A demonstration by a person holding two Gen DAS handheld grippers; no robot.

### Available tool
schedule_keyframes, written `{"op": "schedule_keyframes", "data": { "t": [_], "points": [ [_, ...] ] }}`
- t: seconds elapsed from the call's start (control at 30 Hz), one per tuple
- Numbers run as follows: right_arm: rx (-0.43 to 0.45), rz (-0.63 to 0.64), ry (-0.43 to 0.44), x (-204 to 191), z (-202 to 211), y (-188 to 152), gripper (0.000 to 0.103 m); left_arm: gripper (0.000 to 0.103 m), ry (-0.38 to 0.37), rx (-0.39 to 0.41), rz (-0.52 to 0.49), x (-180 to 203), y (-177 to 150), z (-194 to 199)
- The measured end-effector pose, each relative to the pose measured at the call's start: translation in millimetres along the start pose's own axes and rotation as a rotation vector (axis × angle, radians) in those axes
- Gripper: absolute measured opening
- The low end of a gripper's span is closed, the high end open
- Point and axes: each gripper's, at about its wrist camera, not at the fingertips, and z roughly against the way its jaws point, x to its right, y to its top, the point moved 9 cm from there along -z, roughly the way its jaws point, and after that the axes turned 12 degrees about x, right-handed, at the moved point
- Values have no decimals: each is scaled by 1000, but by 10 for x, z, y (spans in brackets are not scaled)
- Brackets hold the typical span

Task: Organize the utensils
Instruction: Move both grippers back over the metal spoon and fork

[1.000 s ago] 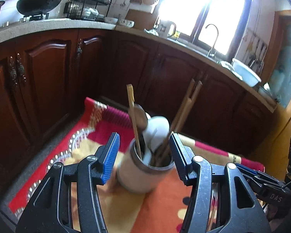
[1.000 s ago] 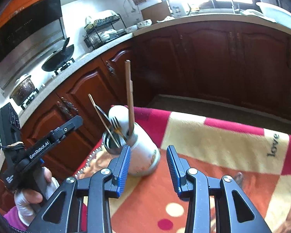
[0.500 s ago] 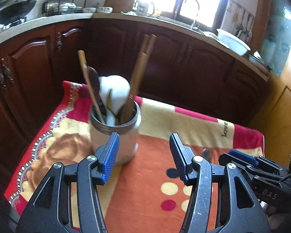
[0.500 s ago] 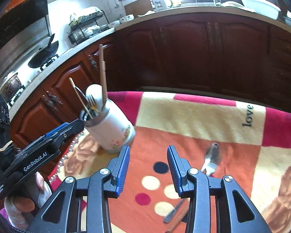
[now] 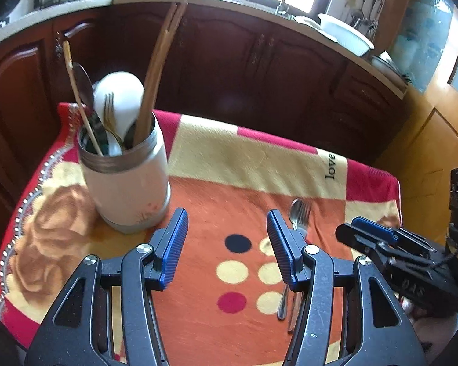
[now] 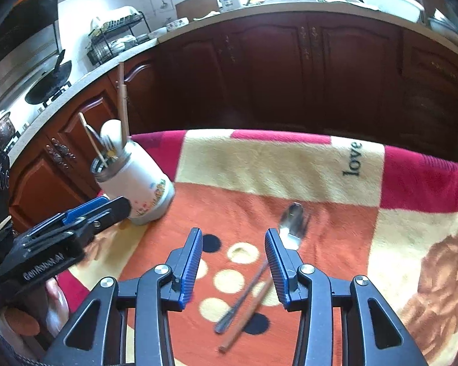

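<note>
A white utensil holder (image 5: 128,183) stands upright on the blanket's left side, filled with chopsticks, a fork, a white ladle and spoons; it also shows in the right wrist view (image 6: 140,186). A metal spoon (image 6: 291,224) and a fork or chopstick beside it lie loose on the orange patch, also in the left wrist view (image 5: 296,213). My left gripper (image 5: 226,244) is open and empty, right of the holder. My right gripper (image 6: 233,259) is open and empty, just in front of the spoon's handle.
A red, cream and orange blanket (image 6: 259,158) covers the table. Dark wooden cabinets (image 6: 290,70) run behind it, with a counter, a stove with a wok (image 6: 47,87) and a dish rack. The table's far edge drops off toward the cabinets.
Both grippers have pulled back and right from the utensil holder. The holder now stands to the left, and the loose spoon has come into view.
</note>
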Motion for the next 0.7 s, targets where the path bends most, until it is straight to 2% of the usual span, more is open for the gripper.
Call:
{"op": "schedule_keyframes", "data": {
  "t": [0.1, 0.27, 0.33, 0.47, 0.6, 0.67, 0.7],
  "points": [
    [-46, -65, -28, 330, -135, -134, 26, 53, 3, -20, -5, -17, -74, -80],
    [-104, -139, -30, 595, -433, -278, 24, 53, -9, -61, 4, -11, -175, -216],
    [-125, -126, -49, 635, -554, -299, 24, 53, -12, -74, -8, 0, -207, -264],
    [-186, -100, -30, 533, -720, -382, 24, 53, -4, -88, -17, -36, -238, -347],
    [-228, -22, -104, 507, -865, -479, 24, 53, -1, -120, 18, -96, -286, -472],
    [-226, 5, -109, 504, -860, -473, 20, 53, -4, -127, 22, -85, -305, -505],
    [-219, 26, -108, 506, -829, -465, 15, 53, -7, -130, 17, -69, -311, -519]
  ]
}}
